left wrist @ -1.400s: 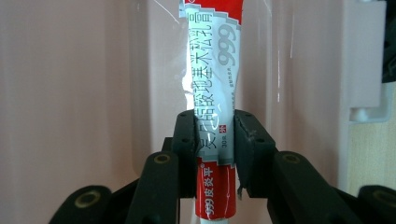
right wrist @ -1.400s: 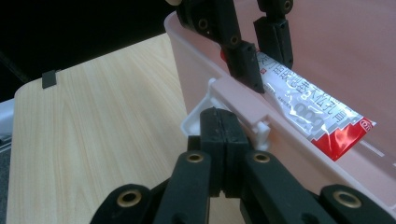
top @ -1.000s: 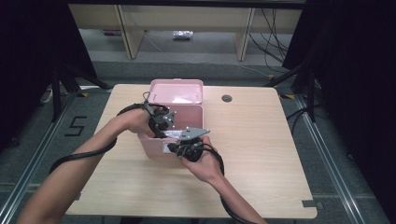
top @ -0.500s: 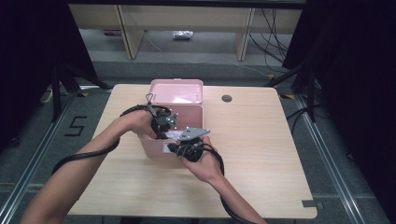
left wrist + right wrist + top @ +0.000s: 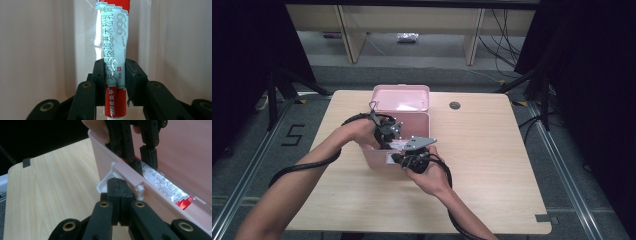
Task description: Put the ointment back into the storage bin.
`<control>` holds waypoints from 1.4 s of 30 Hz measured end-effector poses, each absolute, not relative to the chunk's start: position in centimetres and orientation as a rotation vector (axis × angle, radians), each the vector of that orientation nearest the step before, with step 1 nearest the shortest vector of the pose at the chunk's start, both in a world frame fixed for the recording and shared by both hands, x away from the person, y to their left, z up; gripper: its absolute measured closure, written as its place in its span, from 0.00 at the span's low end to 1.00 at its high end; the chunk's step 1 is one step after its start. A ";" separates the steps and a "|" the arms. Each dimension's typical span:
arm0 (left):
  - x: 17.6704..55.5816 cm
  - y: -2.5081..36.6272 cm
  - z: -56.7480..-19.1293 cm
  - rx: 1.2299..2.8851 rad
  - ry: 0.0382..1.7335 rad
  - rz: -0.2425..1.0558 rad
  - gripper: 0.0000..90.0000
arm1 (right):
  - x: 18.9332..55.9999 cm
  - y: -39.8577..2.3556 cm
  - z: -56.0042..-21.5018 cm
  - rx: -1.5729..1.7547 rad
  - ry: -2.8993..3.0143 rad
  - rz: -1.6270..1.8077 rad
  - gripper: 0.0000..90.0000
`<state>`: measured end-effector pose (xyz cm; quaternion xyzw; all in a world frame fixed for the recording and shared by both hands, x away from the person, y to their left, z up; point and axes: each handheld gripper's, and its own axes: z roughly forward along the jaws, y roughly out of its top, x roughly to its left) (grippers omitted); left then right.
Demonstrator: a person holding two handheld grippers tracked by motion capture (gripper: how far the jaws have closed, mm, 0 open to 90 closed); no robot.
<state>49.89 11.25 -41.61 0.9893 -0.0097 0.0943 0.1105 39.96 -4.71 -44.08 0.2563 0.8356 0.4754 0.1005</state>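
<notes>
The left gripper [image 5: 115,75] was clamped across a red and silver ointment tube [image 5: 113,45], its jaws squeezing the tube near the lower end, so the tube's long axis ran straight out ahead of the jaws, at right angles to the grip. The tube sat inside the open pink box [image 5: 422,131], which stood toward the far edge of the table [image 5: 492,165], left of the middle, its lid [image 5: 401,97] raised behind it. In the right gripper view the tube [image 5: 167,186] lay just inside the near wall of the box, along that wall. The right gripper [image 5: 120,187] was clenched fully shut at the white latch [image 5: 106,185] on the front wall; whether it pinched the latch or only pressed there I could not tell. The left hand was the one that mattered for the tube; the coming move was probably to lower it to the box floor and let go, while the right steadied the box
</notes>
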 end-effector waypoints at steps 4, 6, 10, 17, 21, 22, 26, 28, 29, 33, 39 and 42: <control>49.9 11.2 -41.7 2.905 -0.020 0.266 0.79 | 40.0 -4.7 -44.1 0.758 2.469 1.405 1.00; 50.0 11.2 -41.8 2.904 -0.024 0.269 0.79 | 40.0 -4.7 -44.1 0.756 2.469 1.406 1.00; 50.0 11.2 -41.9 2.908 -0.019 0.259 0.79 | 40.0 -4.7 -44.1 0.757 2.469 1.403 1.00; 50.2 11.2 -42.1 2.911 -0.022 0.252 0.79 | 40.0 -4.7 -44.1 0.761 2.473 1.414 1.00; 50.2 11.3 -42.2 2.905 0.001 0.241 0.79 | 40.0 -4.7 -44.1 0.754 2.468 1.406 1.00; 50.3 11.3 -42.2 2.915 -0.007 0.237 0.79 | 40.0 -4.7 -44.1 0.758 2.470 1.405 1.00; 50.4 11.3 -42.2 2.923 -0.005 0.229 0.79 | 40.0 -4.7 -44.1 0.751 2.467 1.403 1.00; 50.5 11.3 -42.2 2.929 -0.011 0.232 0.79 | 40.0 -4.7 -44.1 0.751 2.468 1.405 1.00; 50.5 11.3 -42.2 2.931 -0.013 0.230 0.79 | 40.0 -4.7 -44.1 0.752 2.468 1.406 1.00; 50.5 11.3 -42.2 2.932 -0.022 0.233 0.78 | 40.0 -4.7 -44.1 0.751 2.469 1.408 1.00; 50.6 11.4 -41.9 2.895 -0.010 0.267 0.67 | 40.0 -4.7 -44.1 0.756 2.469 1.409 1.00; 50.6 11.7 -41.2 2.867 0.000 0.304 0.68 | 40.0 -4.7 -44.1 0.755 2.468 1.408 1.00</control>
